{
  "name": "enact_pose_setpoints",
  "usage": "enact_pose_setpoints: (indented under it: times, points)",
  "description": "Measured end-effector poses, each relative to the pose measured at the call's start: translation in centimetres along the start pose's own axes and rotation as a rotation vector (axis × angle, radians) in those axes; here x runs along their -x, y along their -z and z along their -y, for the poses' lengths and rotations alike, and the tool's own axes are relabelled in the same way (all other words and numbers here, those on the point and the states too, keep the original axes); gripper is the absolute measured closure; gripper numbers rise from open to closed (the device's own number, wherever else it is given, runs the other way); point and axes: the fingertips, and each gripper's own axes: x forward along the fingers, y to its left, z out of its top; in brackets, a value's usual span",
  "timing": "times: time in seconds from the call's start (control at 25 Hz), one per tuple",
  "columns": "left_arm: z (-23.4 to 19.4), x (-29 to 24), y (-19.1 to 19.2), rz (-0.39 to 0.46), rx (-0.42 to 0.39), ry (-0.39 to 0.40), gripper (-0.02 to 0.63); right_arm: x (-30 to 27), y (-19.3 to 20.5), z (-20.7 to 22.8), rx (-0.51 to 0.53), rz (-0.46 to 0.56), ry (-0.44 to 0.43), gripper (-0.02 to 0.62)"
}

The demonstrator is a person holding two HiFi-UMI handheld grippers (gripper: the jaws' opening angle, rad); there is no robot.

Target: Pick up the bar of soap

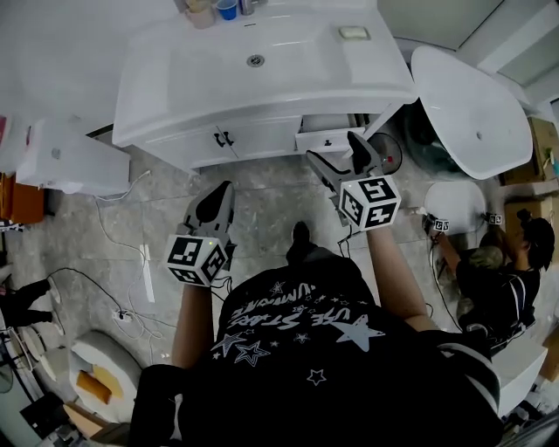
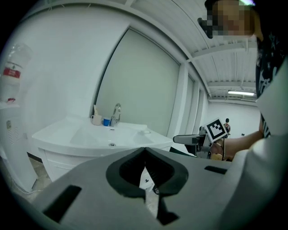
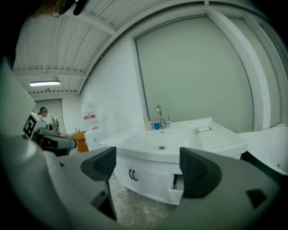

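Note:
The pale bar of soap (image 1: 354,32) lies on the right rim of the white sink top (image 1: 175,96); it also shows as the soap (image 3: 203,129) in the right gripper view and the soap (image 2: 145,131) in the left one. My right gripper (image 1: 339,150) is held in front of the cabinet, below the sink's right side and well short of the soap. Its jaws stand wide open around nothing, seen as the right gripper (image 3: 148,167). My left gripper (image 1: 214,202) hangs lower over the floor. In its own view the left gripper (image 2: 145,167) is shut and empty.
A tap (image 1: 247,5), a beige cup (image 1: 200,13) and a blue cup (image 1: 227,9) stand at the sink's back. A cabinet drawer (image 1: 327,138) stands pulled out. A white tub (image 1: 476,109) lies right, a white box (image 1: 65,157) left. Another person (image 1: 507,271) crouches right. Cables cross the floor.

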Motion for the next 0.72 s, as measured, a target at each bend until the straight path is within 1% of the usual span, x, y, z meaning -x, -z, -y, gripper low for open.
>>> enact_pose_setpoints:
  times: [0.16, 0.36, 0.56, 0.72]
  points:
    - [0.5, -3.3, -1.5, 0.021, -0.011, -0.031, 0.597, -1.1, -0.8, 3.4, 0.000, -0.002, -0.013, 0.156]
    - [1.0, -6.0, -2.7, 0.039, -0.018, -0.052, 0.597, -2.0, -1.8, 6.6, -0.005, -0.001, -0.023, 0.158]
    - [1.2, -8.2, -3.7, 0.018, -0.034, -0.027, 0.597, -3.0, -3.0, 8.9, -0.011, 0.005, -0.002, 0.161]
    - [0.6, -10.5, -4.6, 0.019, -0.041, -0.007, 0.597, -3.8, -3.2, 11.1, -0.012, -0.004, 0.042, 0.167]
